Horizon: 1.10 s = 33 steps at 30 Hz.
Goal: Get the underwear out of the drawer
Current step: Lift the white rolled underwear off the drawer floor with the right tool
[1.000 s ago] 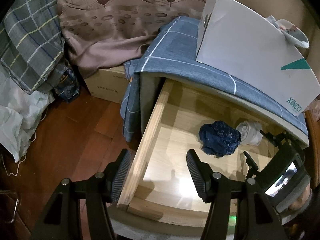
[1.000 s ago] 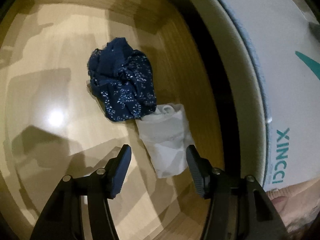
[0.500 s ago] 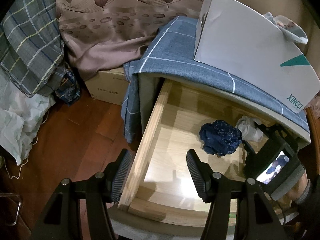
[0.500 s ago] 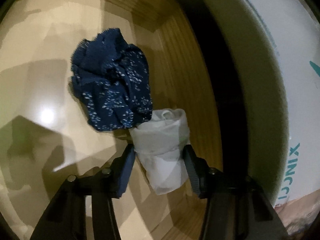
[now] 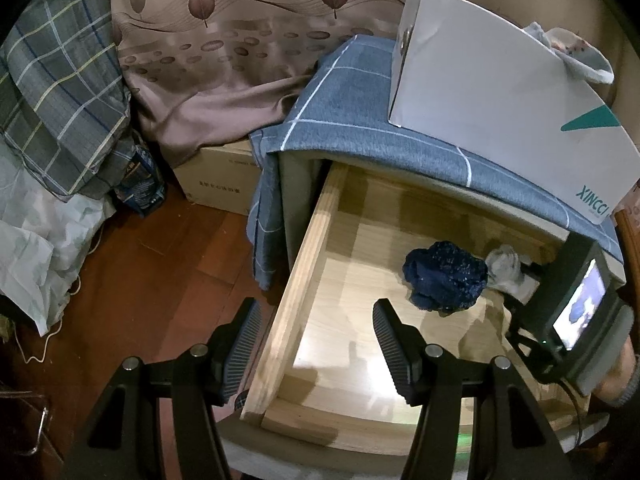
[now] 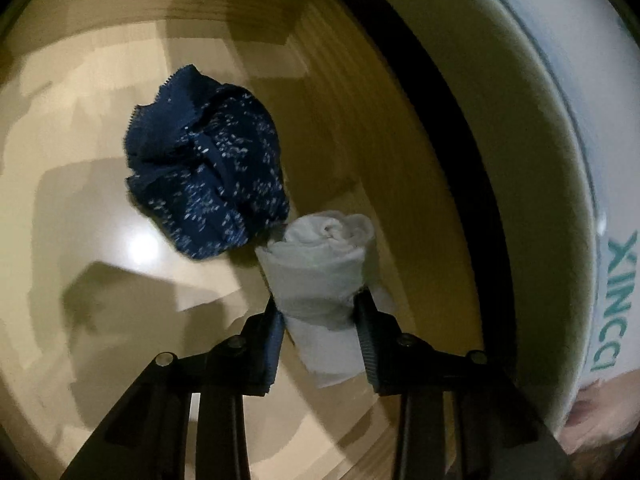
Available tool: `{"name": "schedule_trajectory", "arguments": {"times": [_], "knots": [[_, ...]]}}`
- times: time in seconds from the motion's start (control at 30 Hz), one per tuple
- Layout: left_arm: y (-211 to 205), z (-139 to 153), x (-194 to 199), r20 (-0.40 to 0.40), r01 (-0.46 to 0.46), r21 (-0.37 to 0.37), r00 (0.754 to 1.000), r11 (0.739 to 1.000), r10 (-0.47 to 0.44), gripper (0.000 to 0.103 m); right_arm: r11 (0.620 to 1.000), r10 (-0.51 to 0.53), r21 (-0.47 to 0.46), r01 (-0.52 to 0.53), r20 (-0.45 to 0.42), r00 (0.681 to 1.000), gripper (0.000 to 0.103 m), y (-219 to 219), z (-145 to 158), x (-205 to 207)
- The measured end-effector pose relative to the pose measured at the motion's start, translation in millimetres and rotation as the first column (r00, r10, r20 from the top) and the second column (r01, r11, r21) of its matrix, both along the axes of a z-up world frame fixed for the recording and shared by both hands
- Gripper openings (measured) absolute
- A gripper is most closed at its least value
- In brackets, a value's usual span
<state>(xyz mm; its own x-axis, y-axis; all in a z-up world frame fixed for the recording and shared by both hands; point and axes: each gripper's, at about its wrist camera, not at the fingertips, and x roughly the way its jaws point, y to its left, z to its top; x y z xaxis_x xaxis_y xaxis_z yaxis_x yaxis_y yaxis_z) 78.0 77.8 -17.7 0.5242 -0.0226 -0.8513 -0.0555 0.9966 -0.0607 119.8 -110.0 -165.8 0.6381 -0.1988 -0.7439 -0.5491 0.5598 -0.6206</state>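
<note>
The wooden drawer is pulled open. A crumpled navy patterned underwear lies on its floor. A rolled white underwear sits beside it at the right. My right gripper is shut on the white roll, its fingers pressing both sides; its body with a small screen shows in the left wrist view. My left gripper is open and empty, hovering over the drawer's front left corner.
A grey checked cloth covers the cabinet top, with a white box on it. A cardboard box, a brown curtain and bedding stand to the left on the red wooden floor.
My right gripper moved forward onto the white roll and closed on it. The left gripper stayed nearly still and open.
</note>
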Motion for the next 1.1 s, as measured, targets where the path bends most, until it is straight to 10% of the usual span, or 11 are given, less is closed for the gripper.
{"name": "schedule_trajectory", "arguments": {"times": [0.33,0.63,1.1], "knots": [[-0.9,2.6,-0.8,0.010,0.013,0.000,1.000,1.000,-0.013,0.060,0.931,-0.220,0.206,0.301,-0.339,0.914,0.033,-35.9,27.1,3.3],[-4.4,3.8,-2.1,0.018,0.026,0.013,0.999,1.000,-0.027,0.060,0.700,-0.378,0.299,0.649,-0.616,0.691,0.032,-92.7,21.9,-4.1],[-15.3,0.0,-1.5,0.003,0.056,0.067,0.998,0.996,-0.056,0.060,0.569,-0.512,0.252,0.783,-0.637,0.577,0.037,-123.2,-10.8,-39.2]]}}
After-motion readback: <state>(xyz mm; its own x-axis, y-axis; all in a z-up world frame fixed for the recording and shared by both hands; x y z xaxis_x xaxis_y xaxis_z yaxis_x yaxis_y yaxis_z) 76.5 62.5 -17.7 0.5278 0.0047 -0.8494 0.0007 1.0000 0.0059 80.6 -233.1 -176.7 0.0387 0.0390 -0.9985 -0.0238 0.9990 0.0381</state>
